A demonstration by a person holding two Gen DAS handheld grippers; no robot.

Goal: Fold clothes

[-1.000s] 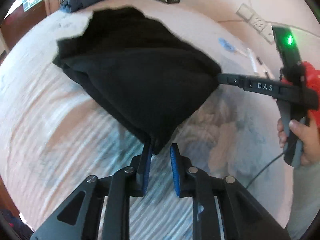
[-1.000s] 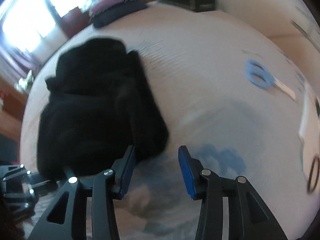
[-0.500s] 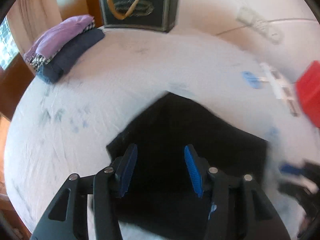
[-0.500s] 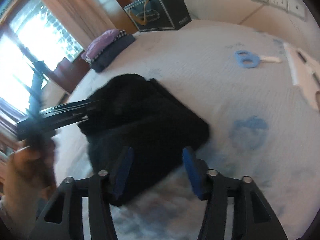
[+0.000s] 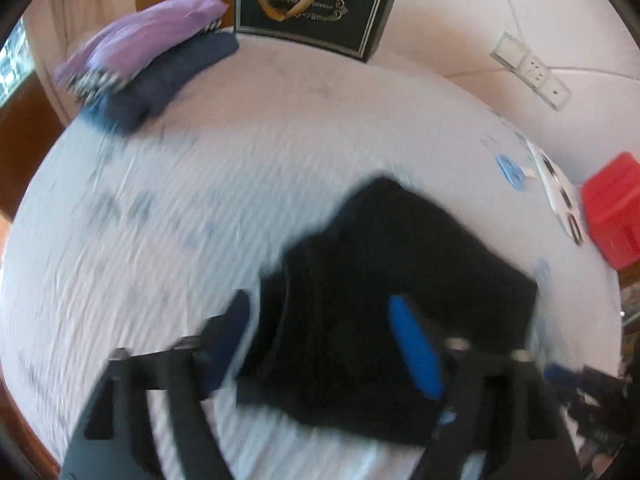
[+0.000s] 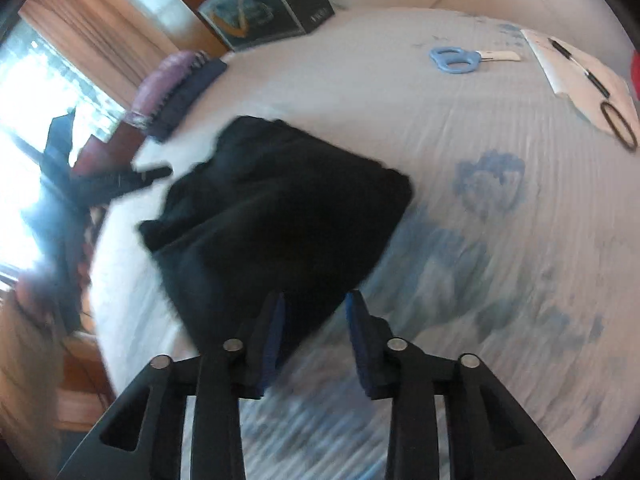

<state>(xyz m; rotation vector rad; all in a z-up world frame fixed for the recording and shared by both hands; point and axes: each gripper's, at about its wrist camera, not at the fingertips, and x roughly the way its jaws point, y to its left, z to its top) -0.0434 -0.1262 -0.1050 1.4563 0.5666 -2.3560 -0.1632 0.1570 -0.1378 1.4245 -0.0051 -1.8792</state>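
Opening wide, left claw (image 5: 320,344) hovers over the folded black garment (image 5: 400,280) lying on the bed (image 5: 200,200), apparently letting go; right claw (image 6: 314,328), narrowing at the garment's near corner, pinches nothing yet.

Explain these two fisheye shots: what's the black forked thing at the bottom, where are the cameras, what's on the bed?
No robot here. A person holds a two-finger hand-held gripper in each hand, and each carries a fisheye camera looking out along its fingers. The black fork is that gripper seen from behind.

Left view: the left gripper, jaws opening, hangs over a folded black garment with nothing gripped.

Right view: the right gripper, jaws closing, with the garment's edge between the blue pads; blur hides whether they press it.

On the bedsheet: a stack of folded clothes, a dark gift bag, blue scissors, and a paper with a pen and hair tie.
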